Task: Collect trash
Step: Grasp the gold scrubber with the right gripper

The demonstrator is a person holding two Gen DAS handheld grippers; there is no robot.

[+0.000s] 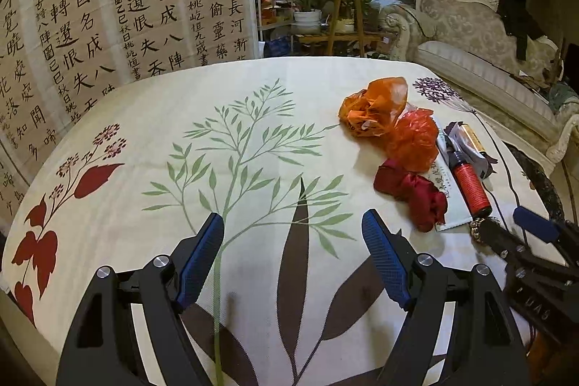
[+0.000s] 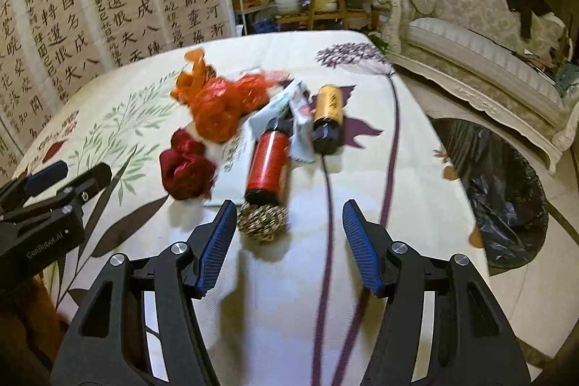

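A counter under a pale cloth printed with leaves carries a small heap of trash toward its right side. The left tongs hang over bare cloth with their blue pads spread wide and nothing between them, well apart from the heap. The right tongs are also spread and hold nothing; a brassy wire scourer sits just off the tip of their left finger, whether touching it cannot be told. Just beyond the scourer lies a red bottle with a black cap, its long axis running away from the right wrist camera and leaning slightly right, the cap at the far end. Beside it on the right lies a gold bottle, roughly parallel but turned the other way, its black end toward the camera. Between the two bottles lies a crumpled silvery wrapper. A flat white packet lies under the red bottle with its long edge along the same line. To the left of the bottles sit a dark red crumpled cloth and, farther back, two orange plastic bags bunched together and touching. On the floor past the right edge of the counter stands a bin lined with a black bag, its mouth open
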